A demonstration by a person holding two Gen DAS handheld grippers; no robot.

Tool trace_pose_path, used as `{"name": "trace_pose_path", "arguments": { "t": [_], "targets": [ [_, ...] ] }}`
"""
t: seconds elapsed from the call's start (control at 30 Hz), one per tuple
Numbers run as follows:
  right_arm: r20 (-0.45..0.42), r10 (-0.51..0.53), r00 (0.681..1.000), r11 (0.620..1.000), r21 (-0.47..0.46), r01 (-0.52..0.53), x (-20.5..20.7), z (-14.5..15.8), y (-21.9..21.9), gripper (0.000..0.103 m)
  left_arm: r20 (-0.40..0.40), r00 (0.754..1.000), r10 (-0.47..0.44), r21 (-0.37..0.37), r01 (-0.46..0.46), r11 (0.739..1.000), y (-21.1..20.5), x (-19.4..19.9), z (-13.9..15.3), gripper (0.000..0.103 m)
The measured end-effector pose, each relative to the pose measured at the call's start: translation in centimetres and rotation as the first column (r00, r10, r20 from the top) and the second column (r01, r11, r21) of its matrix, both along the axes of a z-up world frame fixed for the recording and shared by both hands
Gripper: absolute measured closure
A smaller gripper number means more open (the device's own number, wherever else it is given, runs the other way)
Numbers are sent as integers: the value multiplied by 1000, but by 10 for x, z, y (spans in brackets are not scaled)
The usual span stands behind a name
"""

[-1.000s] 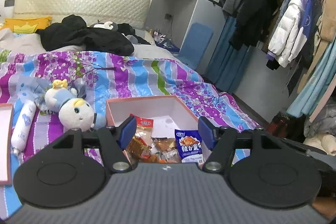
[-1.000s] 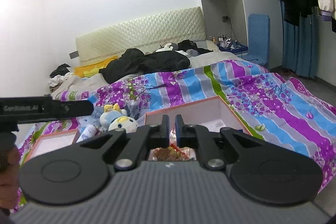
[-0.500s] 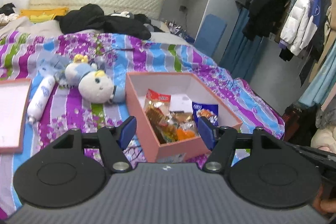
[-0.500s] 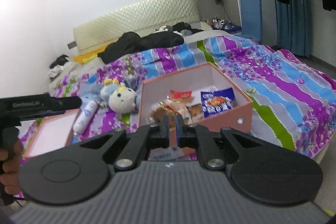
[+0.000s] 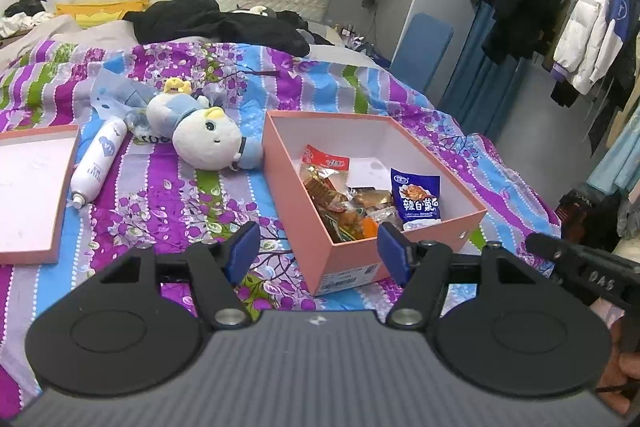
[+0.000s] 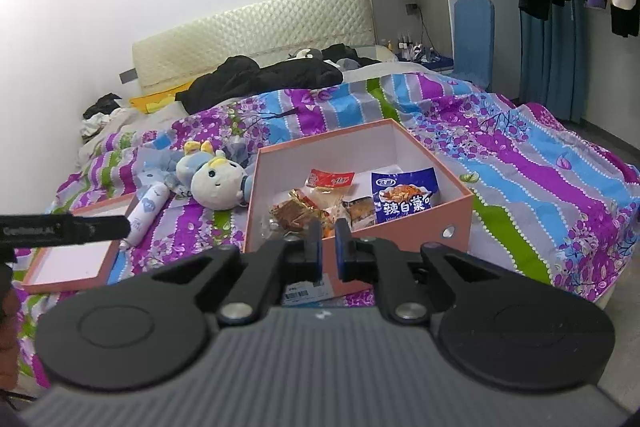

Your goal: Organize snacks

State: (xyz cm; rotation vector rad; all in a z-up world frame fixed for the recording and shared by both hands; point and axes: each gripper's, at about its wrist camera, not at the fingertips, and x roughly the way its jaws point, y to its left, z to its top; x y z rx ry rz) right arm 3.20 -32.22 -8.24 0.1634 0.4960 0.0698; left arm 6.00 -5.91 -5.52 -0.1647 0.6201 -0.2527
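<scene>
Descending toward pink box [image 5: 404, 259] on bed, now seen from above | snacks [image 5: 416, 197] inside box | left tongs [image 5: 316, 254] spread, empty | right tongs [image 6: 328, 241] opening, empty | lid [image 5: 36, 187] left of box | next likely reaching in

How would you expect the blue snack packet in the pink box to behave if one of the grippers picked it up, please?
The blue snack packet looks like a thin, puffy foil pouch, so it is probably light and would likely crumple or sag when pinched. Its glossy film may be slippery between the pads. It leans on other wrapped snacks in the pink box, so lifting it might shift them.
</scene>
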Motion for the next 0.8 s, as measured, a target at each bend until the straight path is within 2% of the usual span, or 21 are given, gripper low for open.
{"name": "trace_pose_path", "arguments": {
  "t": [0.03,0.07,0.1,0.13,0.17,0.37,0.8],
  "targets": [
    [-7,3,1000,1000,1,-3,1,-2,-1,68,2,1000,-1,4,1,1000,0,0,0,33],
    [-3,3,1000,1000,2,-3,1,-2,-1,40,2,1000,0,8,0,1000,-1,0,2,33],
    [9,-1,1000,1000,2,1,-1,-3,-1,18,2,1000,1,9,-1,1000,-1,-1,3,33],
    [20,-3,1000,1000,-1,3,-2,-3,-1,13,0,1000,2,10,-2,1000,-1,-1,2,33],
    [20,-6,1000,1000,-10,6,-2,-2,0,15,0,1000,1,11,-1,1000,-1,-2,3,33],
    [6,5,1000,1000,-20,-5,2,-3,1,15,11,1000,2,24,-2,1000,-4,-4,4,27],
    [25,8,1000,1000,-19,-7,-1,-2,0,15,24,1000,-15,38,14,999,-5,-10,9,21]
  ]
}}
